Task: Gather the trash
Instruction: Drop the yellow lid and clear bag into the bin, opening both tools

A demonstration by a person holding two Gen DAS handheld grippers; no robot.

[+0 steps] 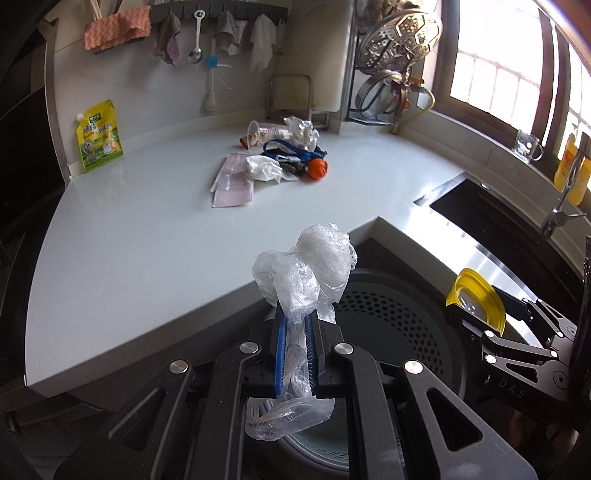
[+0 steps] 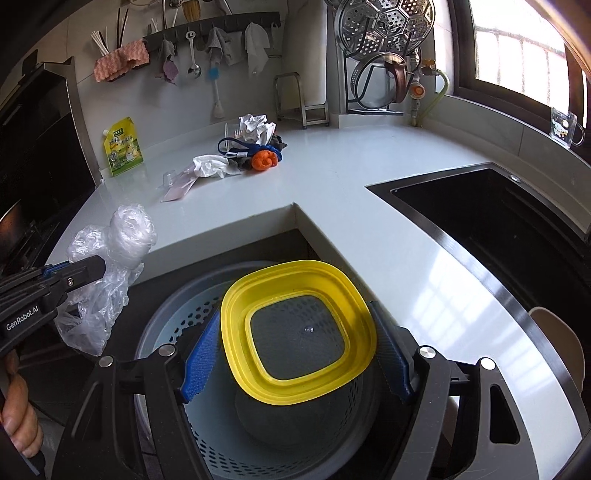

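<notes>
Plastic wrap (image 1: 306, 273) clamped, left hand-held gripper (image 1: 295, 332) tilted downward

Two tools are in view: the left tool (image 1: 295, 328) and the right tool (image 2: 295, 354). One crumpled clear plastic bag (image 1: 306, 269) and one yellow square lid (image 2: 295, 332) are off the table. One perforated grey bin (image 2: 229, 435) sits below the table (image 1: 147, 229).

On the table lies one pile of litter: two crumpled white tissues (image 1: 264, 168) (image 1: 304, 129), one orange ball-like item (image 1: 317, 169), one blue strap (image 1: 284, 146), one clear plastic cup (image 1: 264, 131), and flat pink-tinted packets (image 1: 232, 184), whose number cannot be told.

Also visible are one green and yellow pouch (image 1: 99, 136), one black sink (image 2: 498, 218), one hanging ladle (image 1: 196, 37) and one pink cloth (image 1: 118, 27).
</notes>
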